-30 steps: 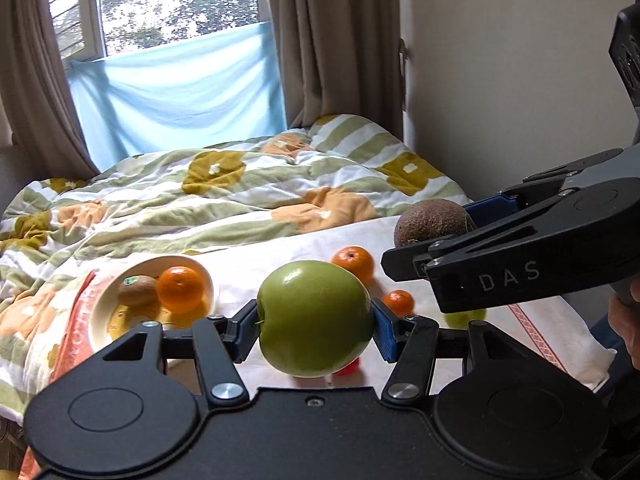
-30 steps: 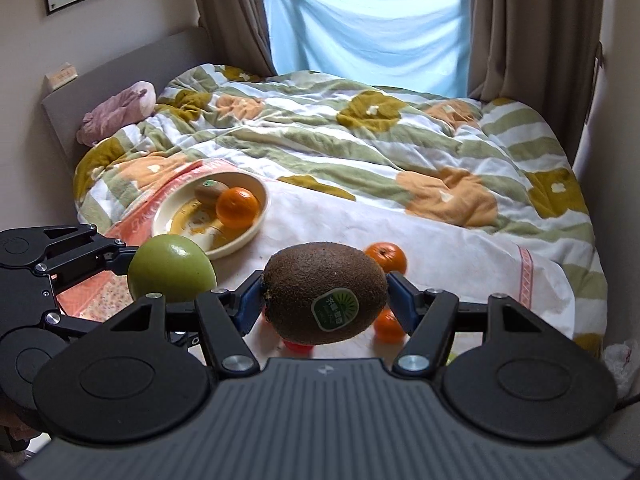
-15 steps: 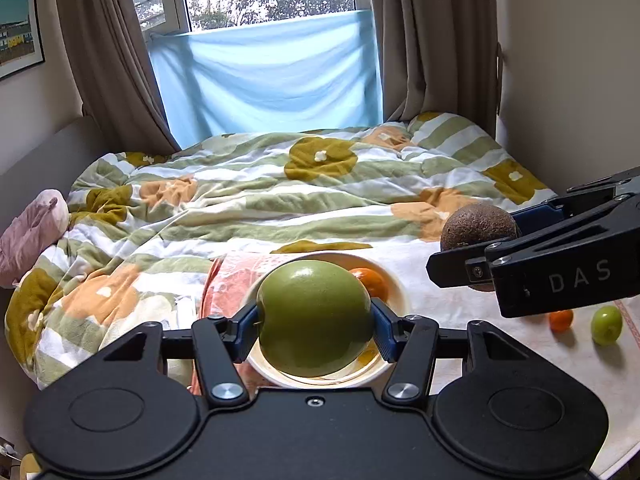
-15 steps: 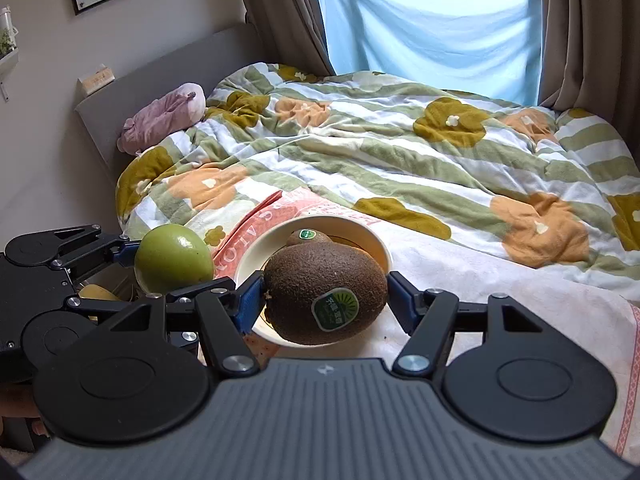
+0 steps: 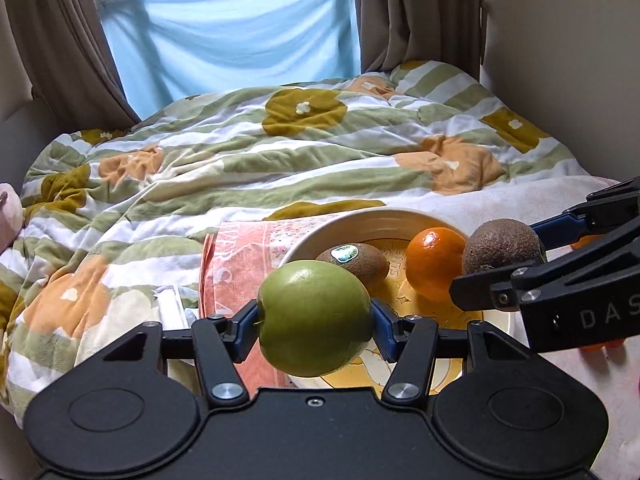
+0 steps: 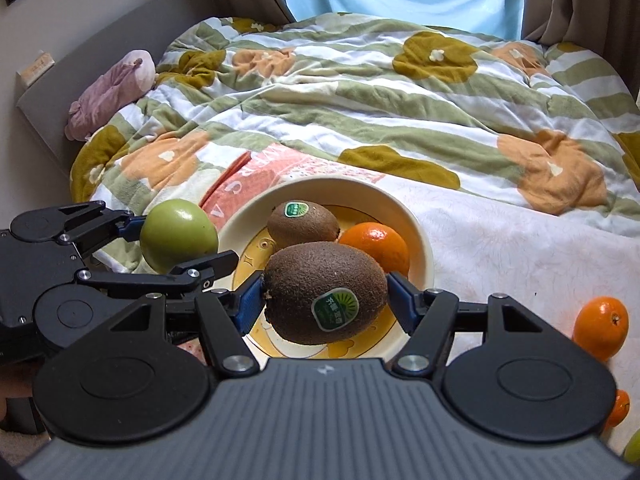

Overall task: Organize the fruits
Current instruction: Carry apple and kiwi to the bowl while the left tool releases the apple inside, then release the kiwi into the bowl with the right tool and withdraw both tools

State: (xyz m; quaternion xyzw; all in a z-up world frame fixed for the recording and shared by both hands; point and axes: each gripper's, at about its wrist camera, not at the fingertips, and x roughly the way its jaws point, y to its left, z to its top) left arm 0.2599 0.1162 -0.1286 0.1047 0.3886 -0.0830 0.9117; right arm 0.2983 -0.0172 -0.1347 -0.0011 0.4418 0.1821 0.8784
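My left gripper [image 5: 315,320] is shut on a green apple [image 5: 314,317] and holds it above the near left rim of a cream bowl [image 5: 384,218]. My right gripper [image 6: 326,300] is shut on a brown kiwi [image 6: 325,291] with a green sticker, held over the bowl [image 6: 416,224]. The bowl holds a second kiwi [image 6: 302,222] and an orange [image 6: 376,245]. The held kiwi [image 5: 502,246] and right gripper show at the right of the left wrist view. The apple [image 6: 178,234] shows at the left of the right wrist view.
The bowl sits on a white and pink towel [image 6: 520,256] on a bed with a flowered quilt [image 5: 280,152]. An orange [image 6: 600,328] and a smaller one [image 6: 618,408] lie on the towel at the right. A pink plush [image 6: 110,92] lies by the headboard.
Both grippers have moved in closer and lower over the bowl, each still holding its fruit. The bowl now looks larger in both views.
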